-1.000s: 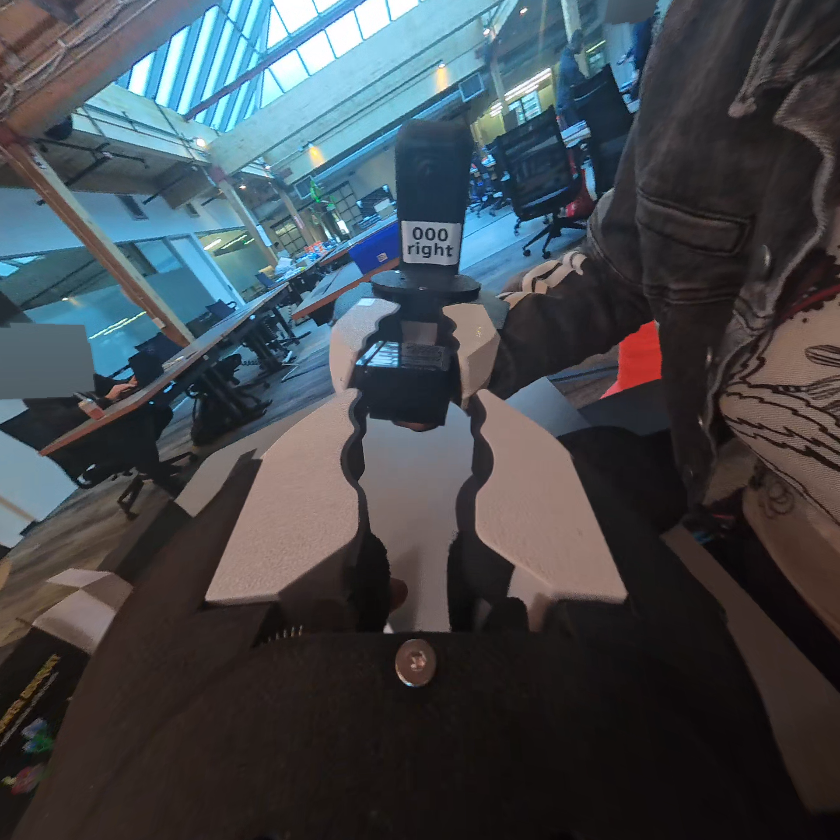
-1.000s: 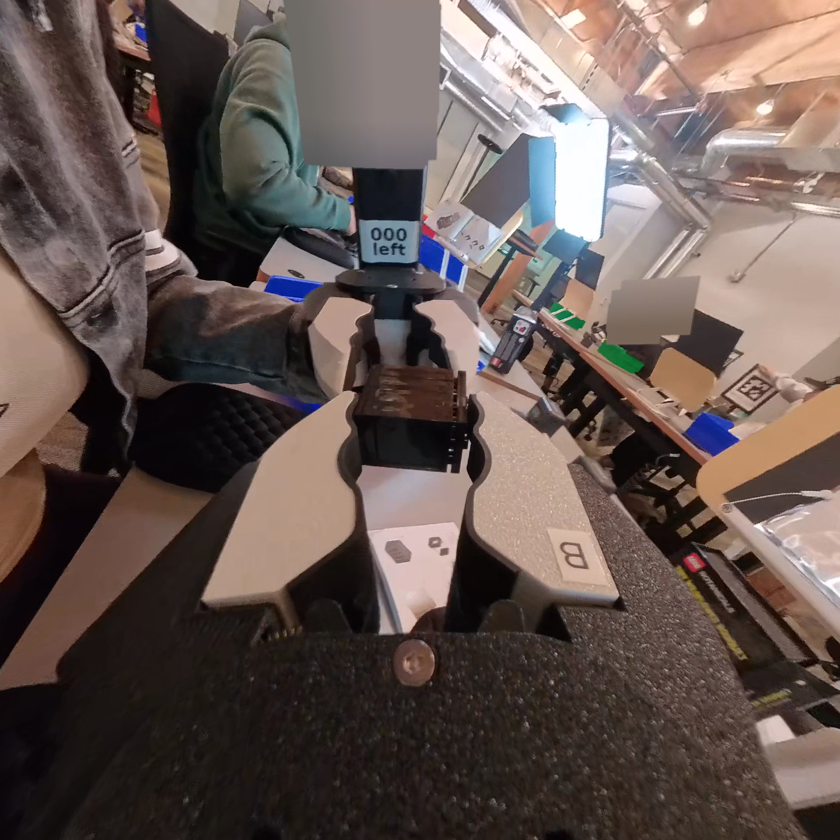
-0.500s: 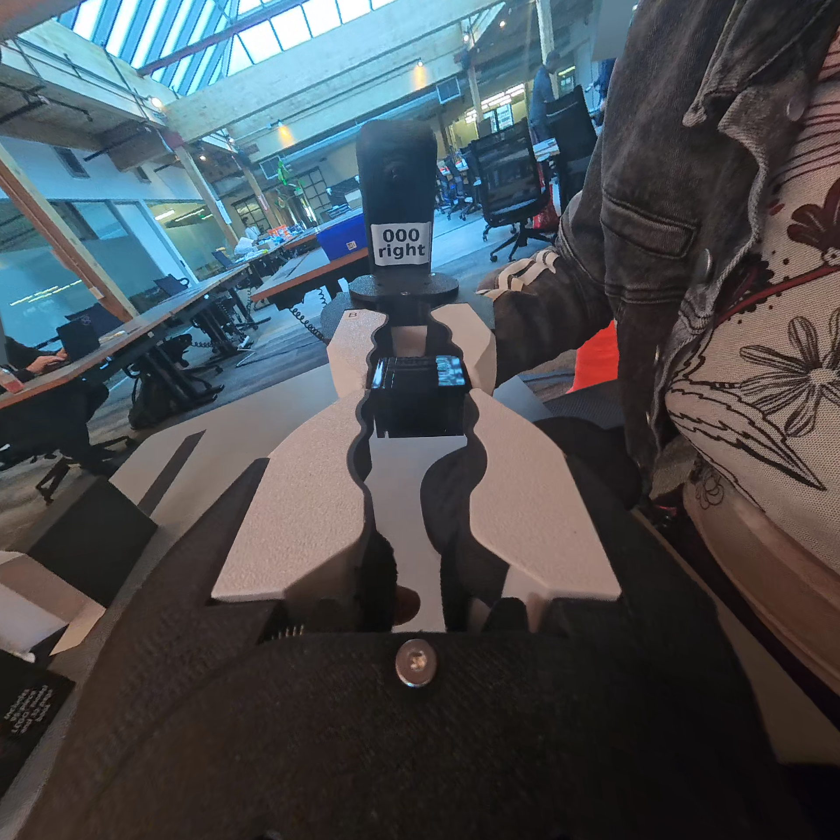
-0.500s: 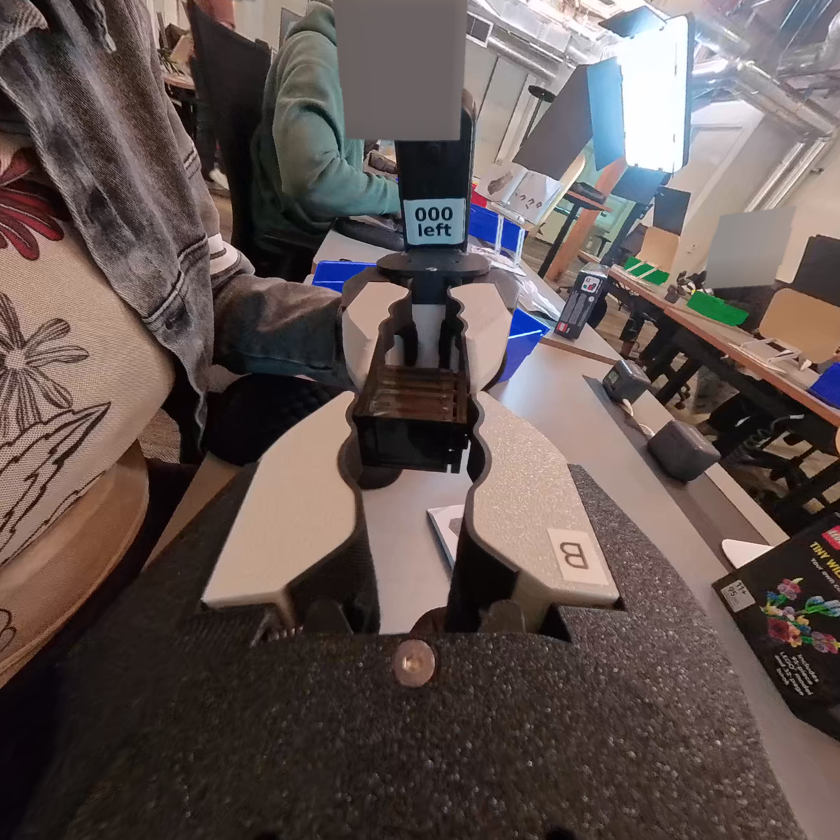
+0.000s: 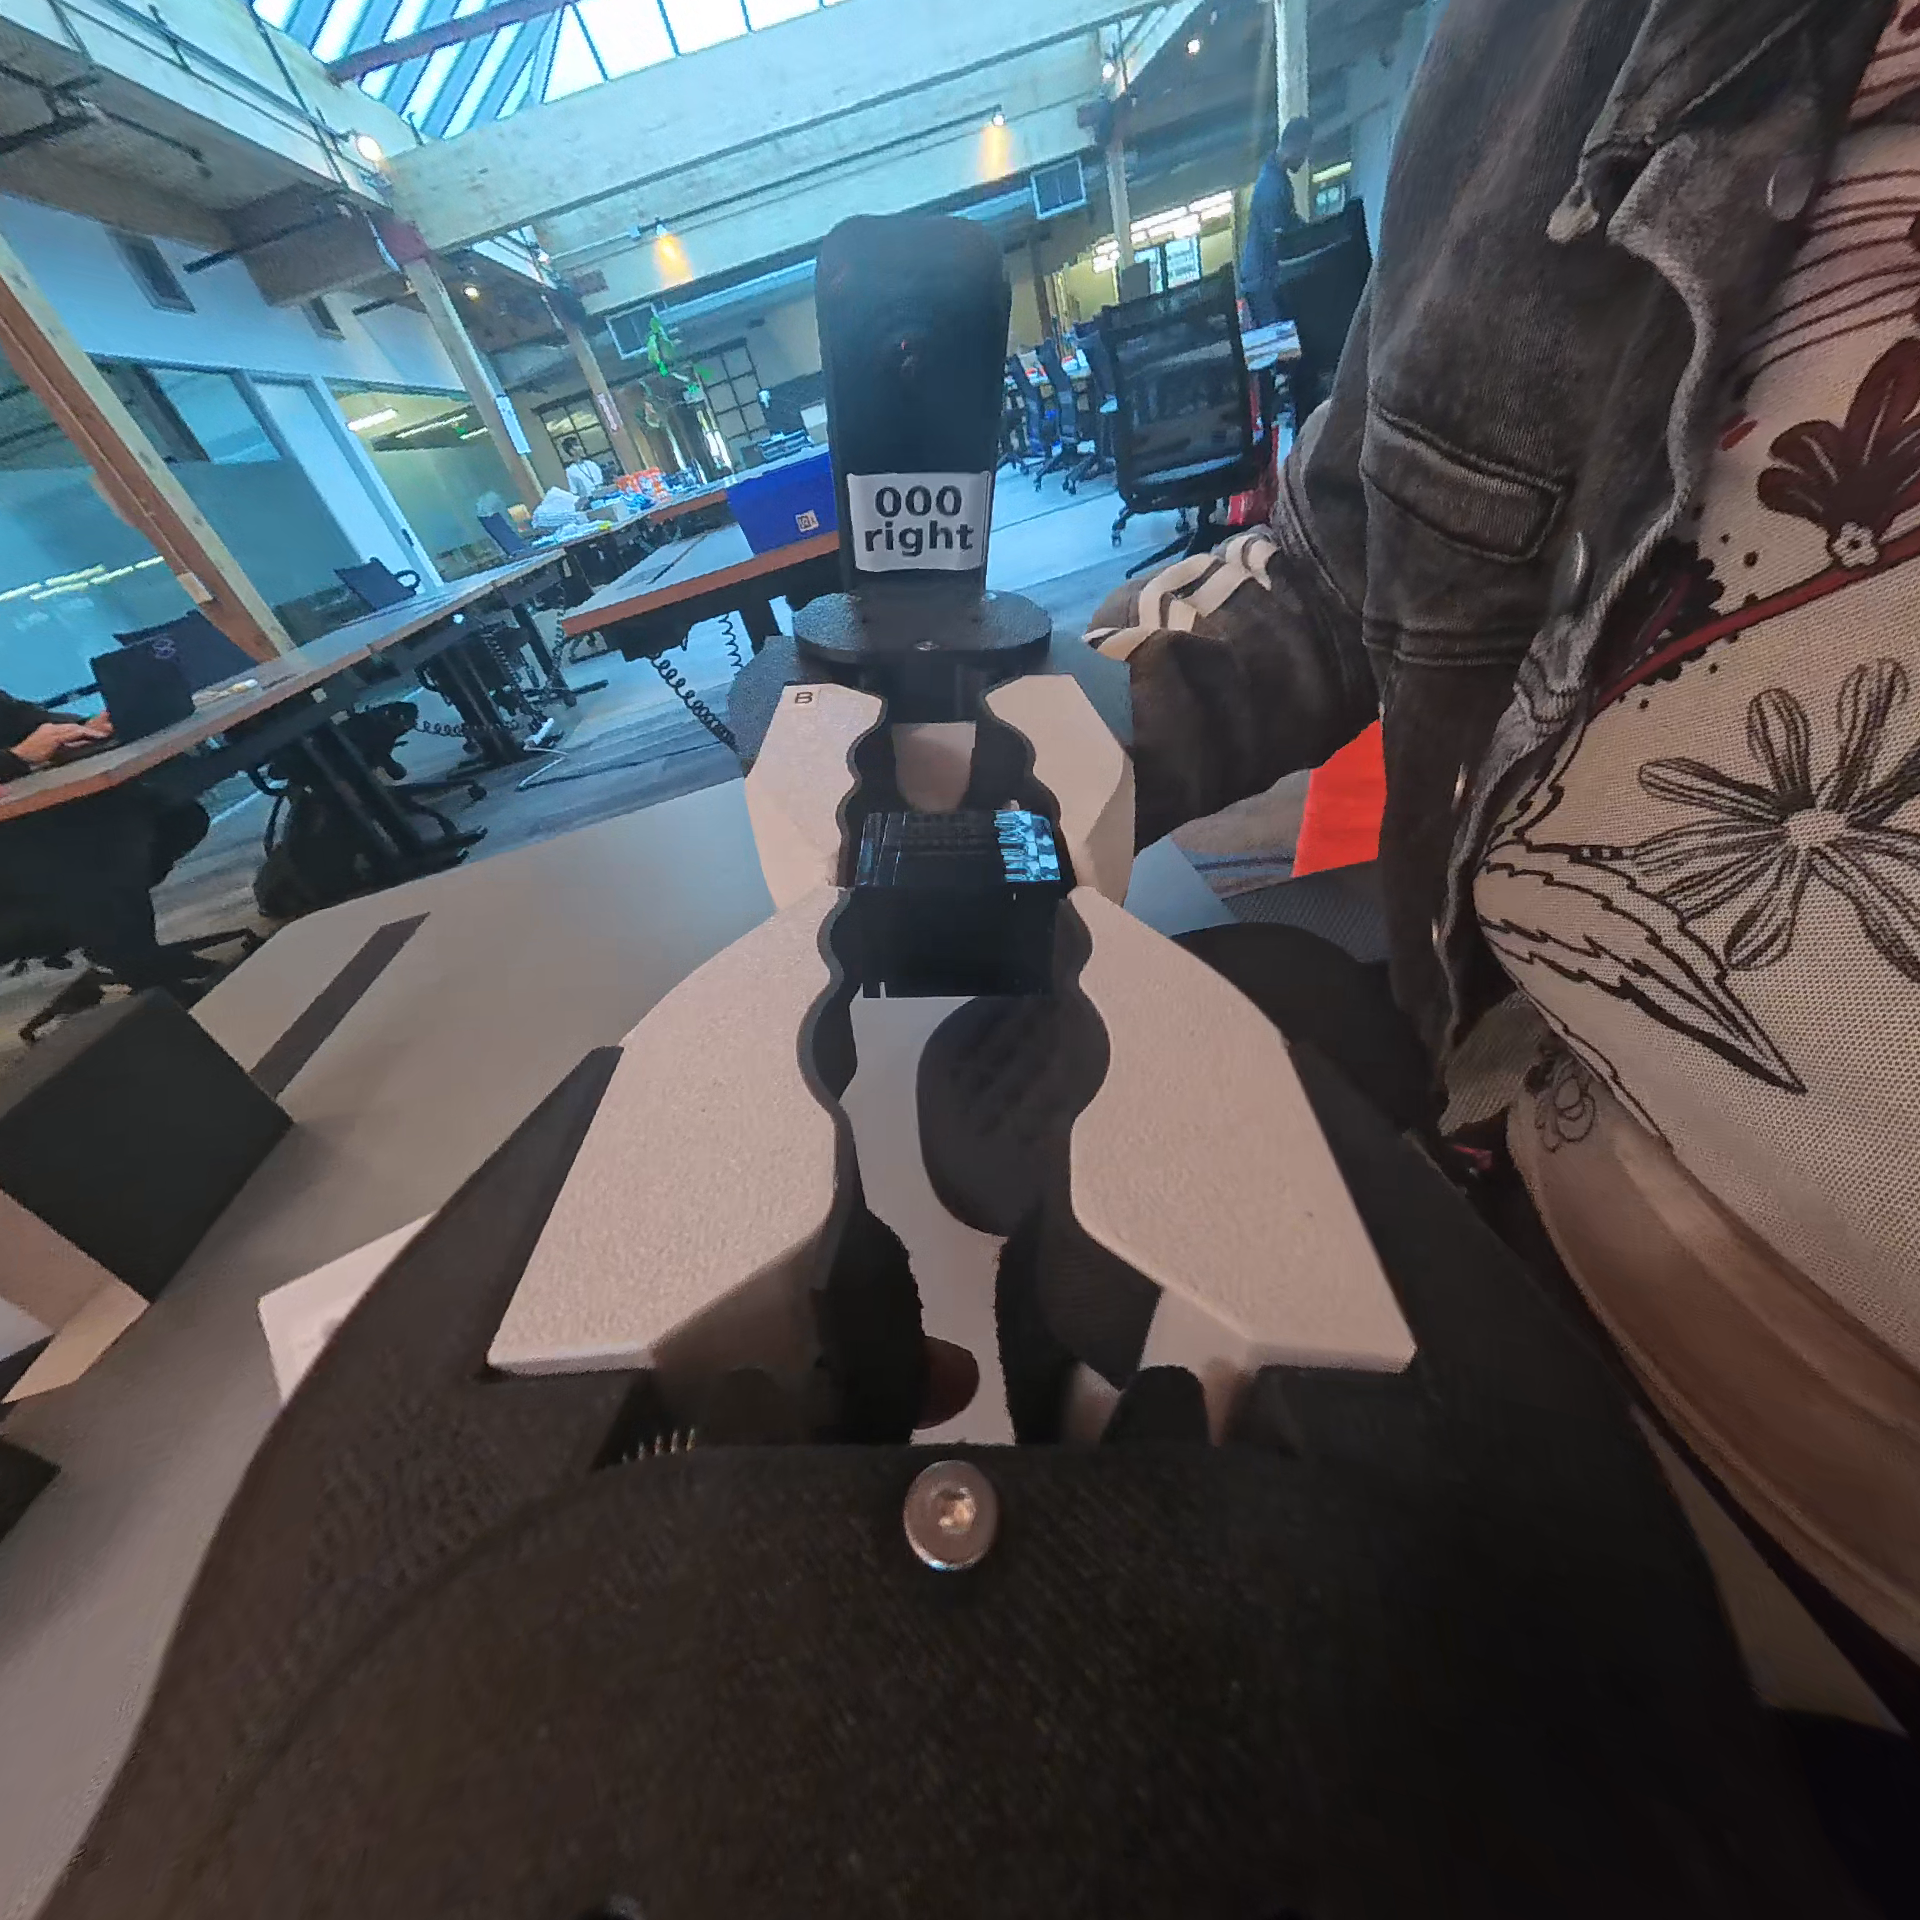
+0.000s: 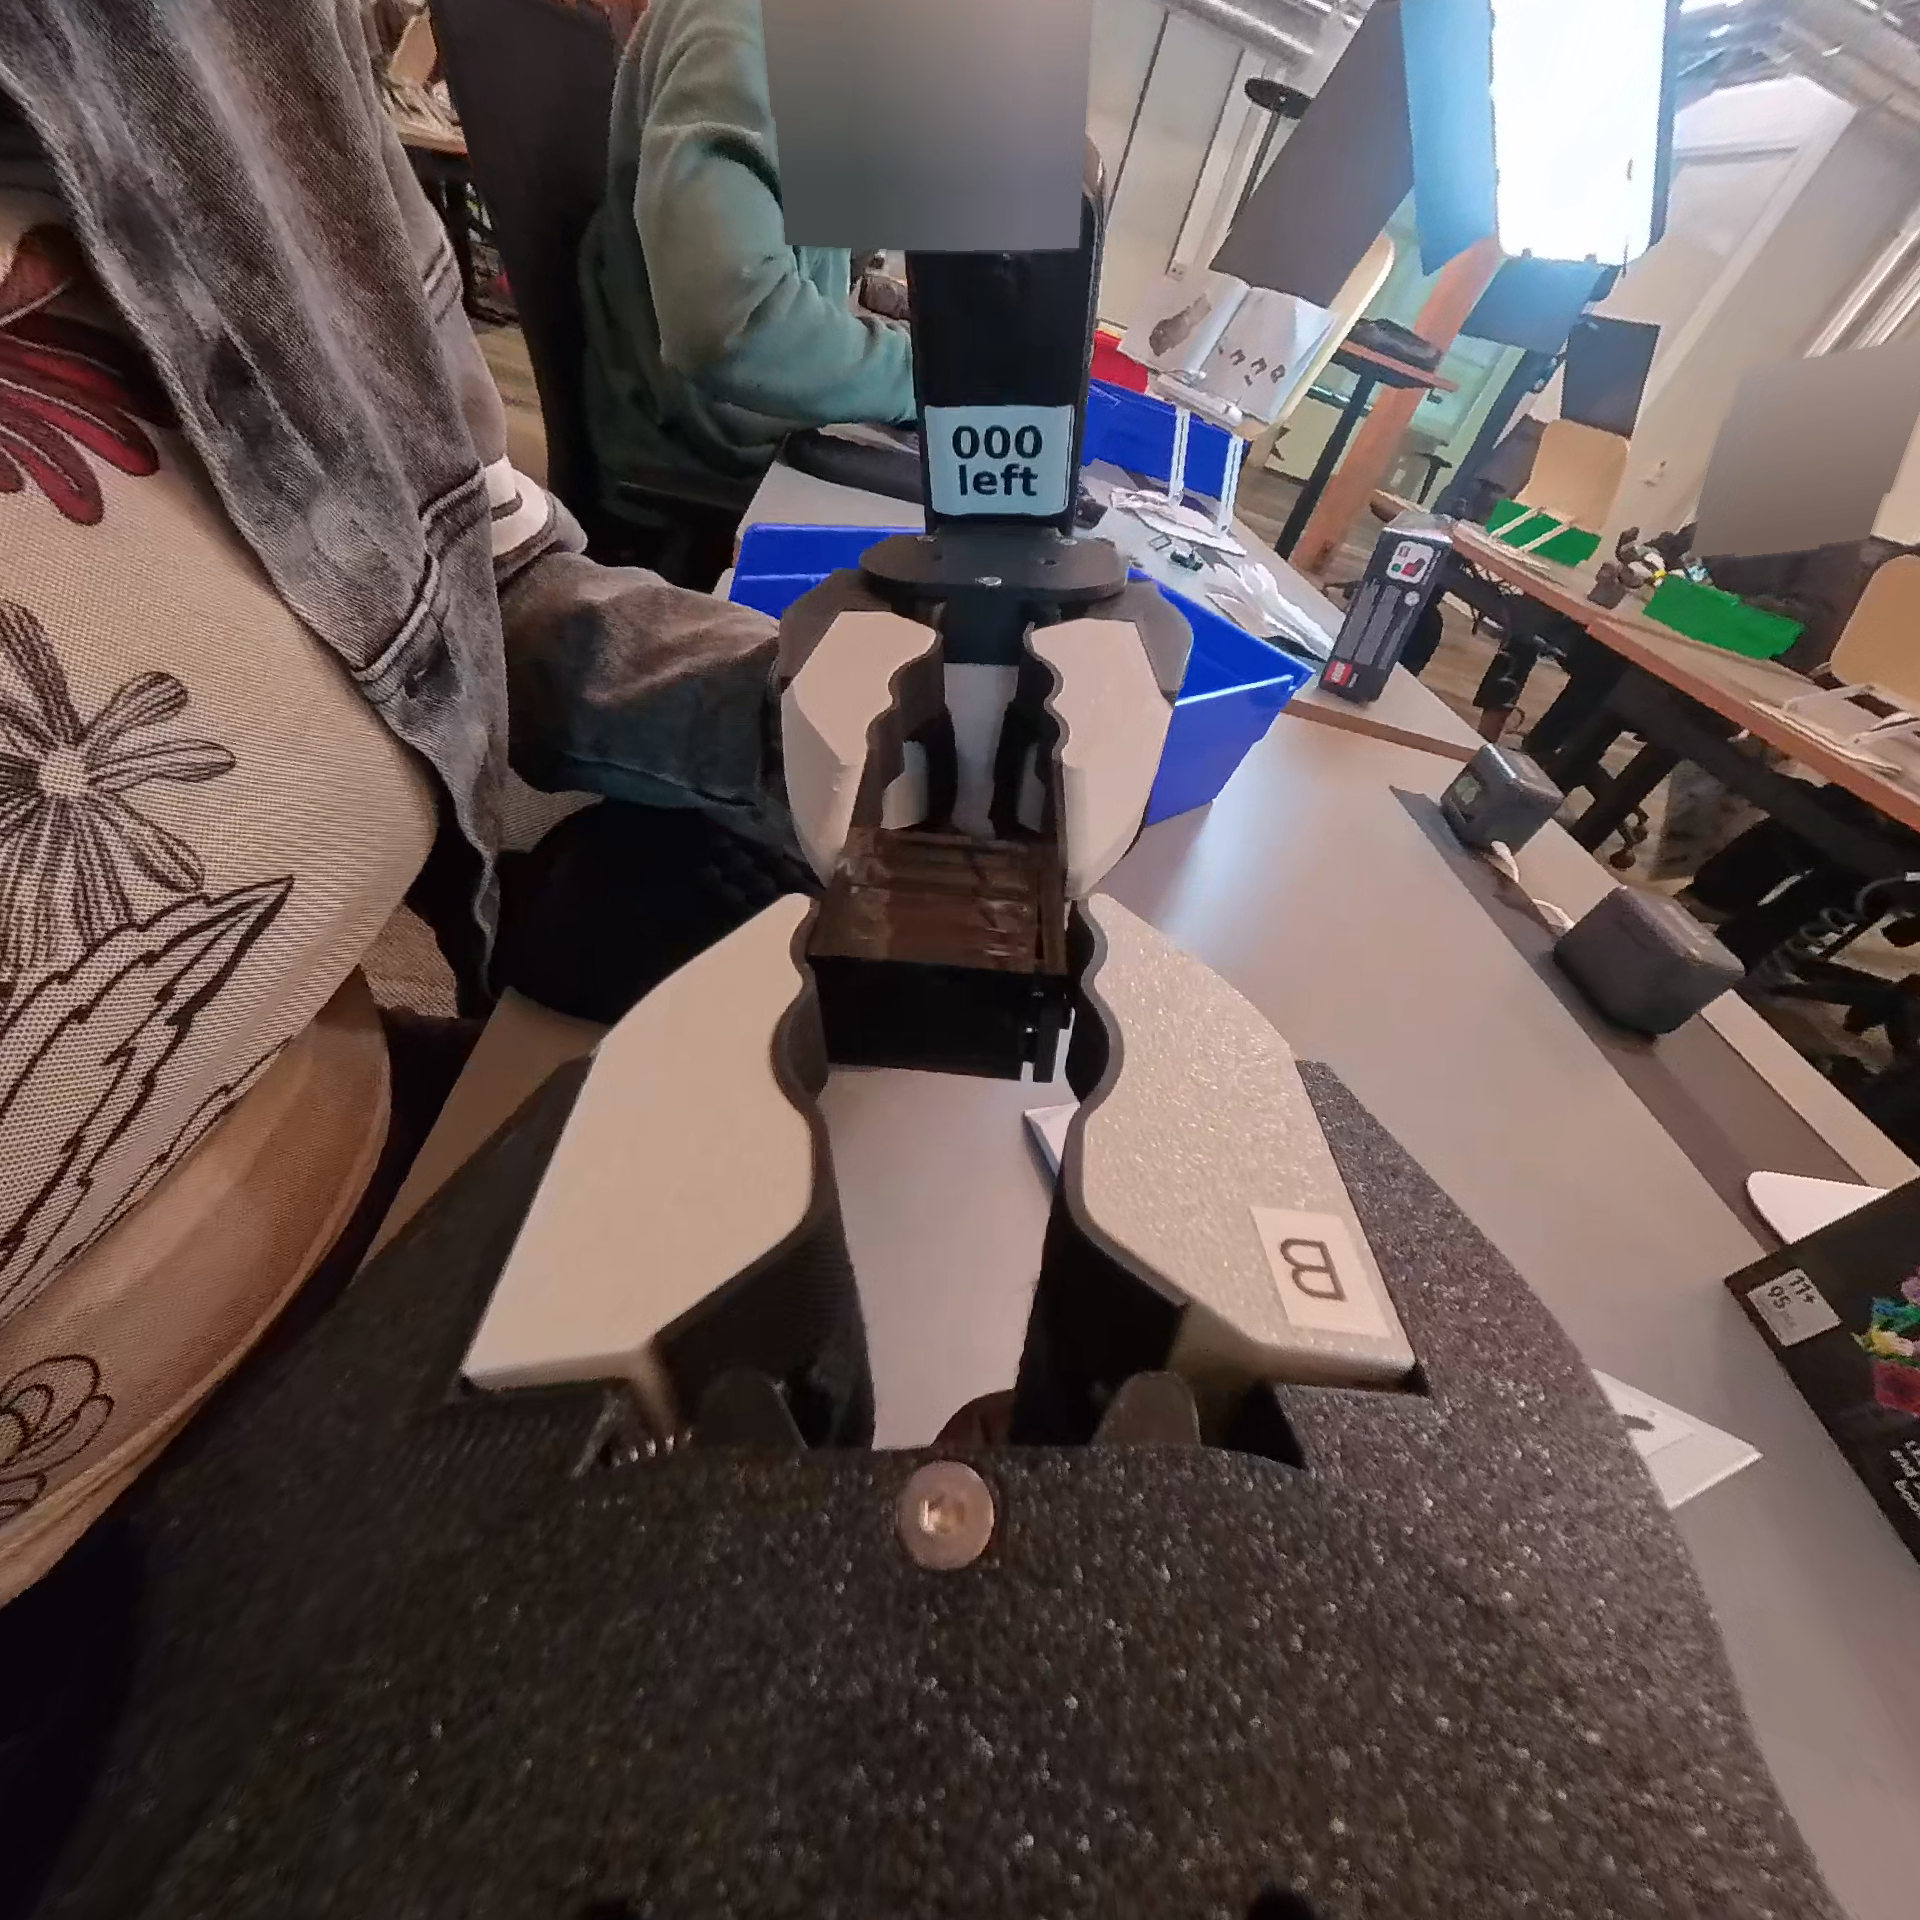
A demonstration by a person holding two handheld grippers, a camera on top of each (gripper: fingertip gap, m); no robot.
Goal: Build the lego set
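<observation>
Item 1. Black lego block (image 5: 951, 914): a boxy, dark assembly with a ribbed, glossy top face, held in the air above the grey table (image 5: 540, 966), between the two grippers, which face one another tip to tip. In the right wrist view the same block (image 6: 940, 977) shows a brownish sheen on its upper face and small stepped pieces at its right corner.

Item 2. Left gripper (image 5: 951, 971): grey fingers closed to a narrow gap, their tips pressed against both sides of the block's near end. It has hold of the block.

Item 3. Right gripper (image 6: 940, 997): grey fingers likewise drawn in, clamping the block's opposite end on both sides. From the left wrist view this gripper (image 5: 940, 821) stands just behind the block, its black handle rising upright above it.

Item 4. Person's sleeve (image 6: 613, 675): dark denim, left of the block in the right wrist view, reaching toward the far gripper.

Item 5. Blue bin (image 6: 1205, 707): on the table beyond the block, to its right.

Item 6. Two small grey boxes (image 6: 1642, 961): on the table, well to the right of the block.

Item 7. Black printed box (image 6: 1860, 1340): lying flat at the table's right edge, nearer than the block.

Item 8. White paper (image 6: 1049, 1132): a corner showing on the table just below the block.
</observation>
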